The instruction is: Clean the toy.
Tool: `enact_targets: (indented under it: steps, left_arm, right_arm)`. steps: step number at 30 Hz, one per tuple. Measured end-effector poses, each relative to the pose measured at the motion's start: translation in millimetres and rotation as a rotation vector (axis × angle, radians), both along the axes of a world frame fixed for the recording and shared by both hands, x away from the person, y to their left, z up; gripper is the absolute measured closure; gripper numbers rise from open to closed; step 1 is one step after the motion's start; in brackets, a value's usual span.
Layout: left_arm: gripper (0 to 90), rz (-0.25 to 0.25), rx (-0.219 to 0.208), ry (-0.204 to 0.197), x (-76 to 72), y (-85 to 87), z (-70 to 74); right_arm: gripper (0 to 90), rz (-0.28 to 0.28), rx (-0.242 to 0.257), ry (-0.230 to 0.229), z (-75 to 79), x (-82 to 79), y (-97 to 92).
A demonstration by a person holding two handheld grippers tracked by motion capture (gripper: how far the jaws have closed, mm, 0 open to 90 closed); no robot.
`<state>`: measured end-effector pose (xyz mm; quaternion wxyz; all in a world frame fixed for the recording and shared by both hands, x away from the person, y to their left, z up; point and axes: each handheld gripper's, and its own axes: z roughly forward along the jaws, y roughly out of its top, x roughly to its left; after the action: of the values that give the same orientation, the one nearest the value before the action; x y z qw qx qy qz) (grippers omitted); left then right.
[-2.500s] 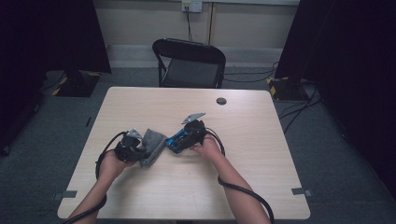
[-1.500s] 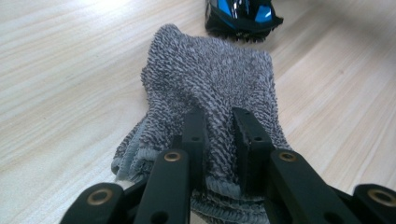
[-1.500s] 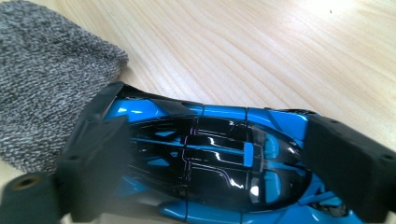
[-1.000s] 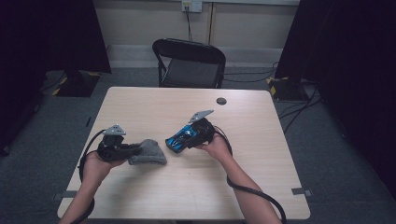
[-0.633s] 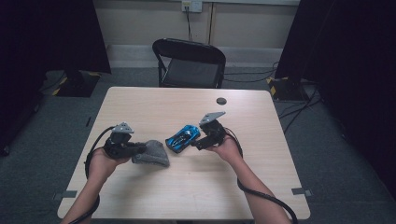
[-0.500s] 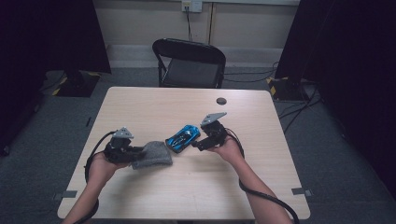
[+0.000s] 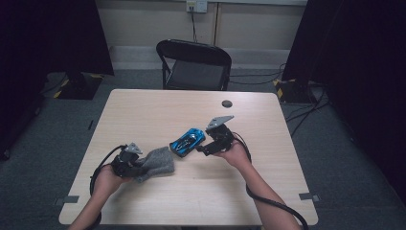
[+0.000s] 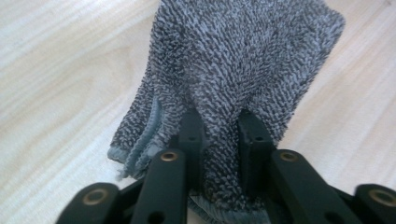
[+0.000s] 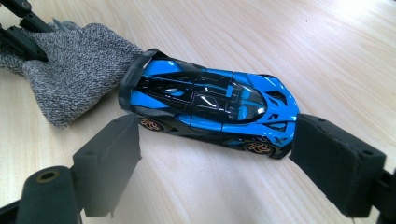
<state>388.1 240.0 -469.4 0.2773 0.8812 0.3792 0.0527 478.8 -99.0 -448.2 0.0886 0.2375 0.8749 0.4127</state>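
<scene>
A blue and black toy car (image 7: pixel 187 141) (image 9: pixel 210 107) rests on its wheels on the wooden table (image 7: pixel 191 201). My right gripper (image 7: pixel 203 146) (image 9: pixel 219 144) stands open just behind it, one pad near each end of the car and neither pressing on it. To the left, my left gripper (image 7: pixel 141 165) (image 8: pixel 219 130) is low over the table, shut on a grey knitted cloth (image 7: pixel 155 163) (image 8: pixel 243 60) (image 9: pixel 70 70). Its jaws have just been closing with the cloth between them. The cloth's far end lies by the car's rear.
A black folding chair (image 7: pixel 194 67) stands behind the table's far edge. A small black round disc (image 7: pixel 227 103) lies near the back of the table. Both forearms come in over the front edge, with cables trailing behind.
The cloth and car were together in mid-table. My left gripper has carried the cloth left and down to the table. My right gripper has drawn back to the right, leaving the car on the table.
</scene>
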Motion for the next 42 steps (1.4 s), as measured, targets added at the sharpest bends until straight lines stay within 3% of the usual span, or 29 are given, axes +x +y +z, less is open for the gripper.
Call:
enact_targets:
  steps: [2, 6, 9, 12, 17, 19, 26, 29, 33, 35, 39, 42]
  left_arm:
    - [76.8, -0.014, -0.026, -0.005, -2.4, -2.4, 6.3]
    - [77.0, -0.06, -0.113, -0.073, -8.7, -19.1, 33.9]
    - [76.9, -0.131, -0.153, -0.107, -8.9, -42.3, 51.0]
    - [76.8, -0.185, -0.173, -0.12, -3.4, -73.0, 55.9]
    - [76.3, -0.236, -0.179, -0.101, 17.6, -121.7, 44.6]
    - [76.2, -0.252, -0.158, -0.093, 28.7, -140.2, 36.1]
    - [75.9, -0.28, -0.097, -0.055, 61.0, -183.8, 16.8]
    - [75.3, -0.301, -0.086, -0.044, 68.2, -198.9, 11.8]
    - [71.4, -0.315, -0.093, -0.041, 71.9, -211.9, 3.4]
    - [62.9, -0.317, -0.097, -0.05, 72.6, -213.9, 2.0]
    - [40.9, -0.287, -0.132, -0.085, 72.1, -209.6, 5.6]
    - [33.1, -0.258, -0.16, -0.106, 71.4, -200.5, 12.1]
  right_arm:
    - [15.5, 0.002, 0.012, 0.0, 1.1, -1.0, -3.3]
    - [15.8, 0.0, 0.025, -0.005, 4.3, -2.1, -12.8]
    - [15.8, -0.016, 0.048, -0.009, 8.3, -0.9, -23.0]
    - [15.9, -0.037, 0.058, -0.021, 13.2, -0.8, -34.3]
    - [16.6, -0.065, 0.074, -0.026, 16.8, -3.1, -54.7]
    - [17.1, -0.07, 0.075, -0.031, 17.1, -4.3, -63.3]
    - [19.1, -0.091, 0.089, -0.031, 12.8, -11.2, -96.8]
    - [19.0, -0.097, 0.098, -0.025, 9.1, -16.6, -108.1]
    - [19.0, -0.081, 0.116, -0.018, 3.4, -23.9, -114.2]
    - [18.9, -0.062, 0.113, -0.017, 1.3, -27.9, -112.5]
    - [19.0, -0.054, 0.056, -0.023, -4.0, -33.5, -104.9]
    - [25.5, -0.06, 0.052, -0.012, -10.2, -35.1, -103.4]
